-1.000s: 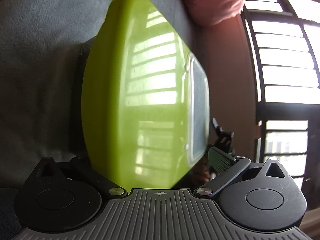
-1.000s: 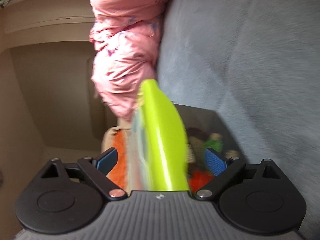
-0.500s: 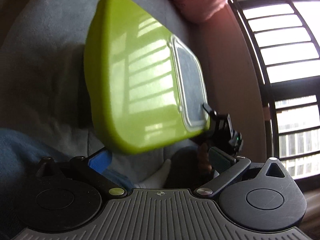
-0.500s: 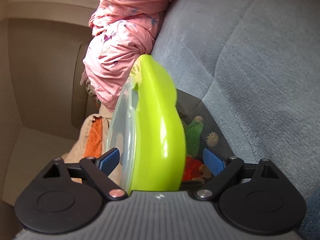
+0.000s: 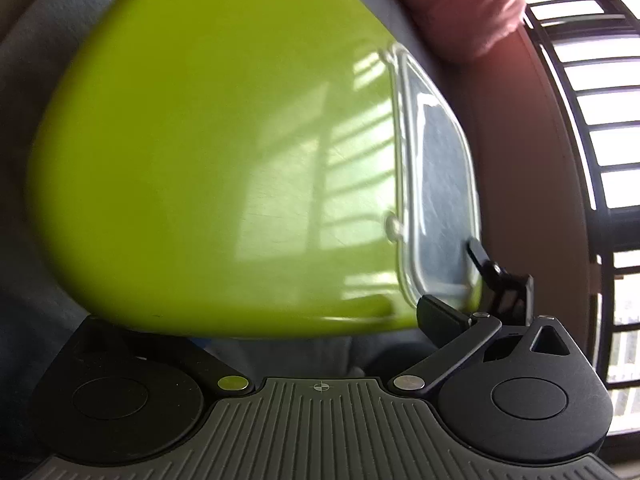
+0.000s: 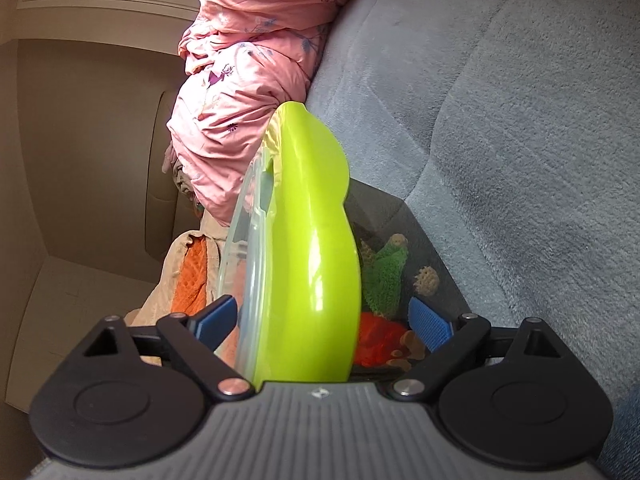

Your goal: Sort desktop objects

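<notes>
Right now the right gripper [image 6: 324, 320], jaws wide apart w/ the green lid [image 6: 308, 248] standing between untouched, looks mid-handover; left gripper [image 5: 256, 320] grip can't tell, so next it should clamp.

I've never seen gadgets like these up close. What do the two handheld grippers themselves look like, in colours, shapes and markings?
Both look alike. The left gripper and right gripper each have a grey ribbed base bearing a small crosshair mark, two round black discs, and black linkage arms on silver pivot pins. The right gripper's fingers carry textured blue pads. On the left, the one pad showing looks dark. No cables or sleeves show.
</notes>
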### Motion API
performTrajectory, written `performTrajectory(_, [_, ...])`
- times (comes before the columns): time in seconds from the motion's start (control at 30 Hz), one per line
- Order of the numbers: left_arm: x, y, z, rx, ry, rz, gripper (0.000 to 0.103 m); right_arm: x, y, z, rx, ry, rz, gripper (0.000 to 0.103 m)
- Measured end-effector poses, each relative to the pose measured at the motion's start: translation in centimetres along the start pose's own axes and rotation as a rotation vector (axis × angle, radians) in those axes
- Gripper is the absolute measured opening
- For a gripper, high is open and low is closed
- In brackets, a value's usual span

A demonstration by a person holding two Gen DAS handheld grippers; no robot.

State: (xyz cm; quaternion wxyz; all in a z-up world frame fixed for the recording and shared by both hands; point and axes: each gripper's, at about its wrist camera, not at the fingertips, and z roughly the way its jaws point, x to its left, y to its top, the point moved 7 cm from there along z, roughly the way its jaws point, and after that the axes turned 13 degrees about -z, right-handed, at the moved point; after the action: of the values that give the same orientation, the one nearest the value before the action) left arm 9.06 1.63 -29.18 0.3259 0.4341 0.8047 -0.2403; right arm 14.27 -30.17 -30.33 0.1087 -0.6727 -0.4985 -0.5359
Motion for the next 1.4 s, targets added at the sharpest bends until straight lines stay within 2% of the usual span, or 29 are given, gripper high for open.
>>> performTrajectory(0.07, [0.7,1.3,-0.4,-0.041,0.017,-0.030,0.103,0.3,-0.4,0.0,-0.005,0.000,-0.004,0.094])
performTrajectory(0.13, [1.6,2.6,-0.7,-0.038,0.004,-0.095,0.103,0.6,-0.5,0.0,-0.003,0.003,-0.018,0.093])
performTrajectory(0.2, [2.0,4.0,-1.1,-0.049,-0.007,-0.116,0.103,0.9,-0.5,0.2,0.001,0.009,-0.032,0.091])
performTrajectory(0.4, [1.3,8.8,-3.1,-0.191,0.039,-0.081,0.103,2.8,-0.3,2.2,0.012,0.004,-0.111,0.086])
performTrajectory(0.43, [0.9,9.0,-3.3,-0.192,0.053,-0.067,0.103,3.3,-0.2,2.6,0.014,-0.002,-0.133,0.086])
performTrajectory(0.53, [-1.3,8.2,-3.1,-0.163,0.062,-0.005,0.103,4.3,-0.5,3.0,0.018,-0.042,-0.180,0.089])
performTrajectory(0.63, [-2.5,7.2,-4.5,-0.142,0.029,0.075,0.103,3.6,-0.7,2.2,0.019,-0.062,-0.089,0.090])
performTrajectory(0.73, [-2.0,7.5,-6.6,-0.132,-0.002,0.121,0.103,2.8,-0.8,-0.3,-0.058,-0.087,-0.018,0.090])
performTrajectory(0.8, [-0.8,9.1,-8.0,-0.167,-0.010,0.089,0.103,2.6,-0.7,-1.9,-0.102,-0.120,-0.004,0.090])
performTrajectory(0.87, [0.6,10.3,-8.9,-0.180,-0.035,0.005,0.103,2.8,-1.0,-2.4,-0.093,-0.141,0.001,0.089])
performTrajectory(0.9, [1.1,10.5,-9.0,-0.171,-0.050,-0.019,0.103,2.7,-1.6,-2.7,-0.087,-0.164,0.059,0.089])
performTrajectory(0.97, [1.3,9.5,-8.6,-0.103,-0.088,-0.004,0.103,2.5,-2.8,-3.2,-0.076,-0.209,0.174,0.091])
performTrajectory(1.03, [1.3,8.3,-8.1,-0.071,-0.101,0.043,0.103,2.7,-4.6,-4.1,-0.082,-0.234,0.268,0.091])
performTrajectory(1.1, [1.0,7.4,-7.4,-0.060,-0.108,0.089,0.103,4.2,-6.7,-4.5,-0.078,-0.238,0.225,0.091])
performTrajectory(1.2, [0.3,6.9,-6.3,-0.018,-0.141,0.081,0.103,6.7,-9.6,-2.6,0.051,-0.225,0.104,0.092])
performTrajectory(1.27, [-0.4,6.7,-5.7,0.004,-0.152,0.072,0.103,7.3,-10.5,-0.3,0.123,-0.203,0.081,0.089])
performTrajectory(1.33, [-1.2,6.6,-5.7,-0.002,-0.150,0.098,0.103,7.4,-10.1,1.3,0.112,-0.218,0.029,0.091])
performTrajectory(1.4, [-1.6,6.5,-6.1,-0.013,-0.144,0.120,0.103,8.2,-9.2,2.1,0.077,-0.191,-0.029,0.091])
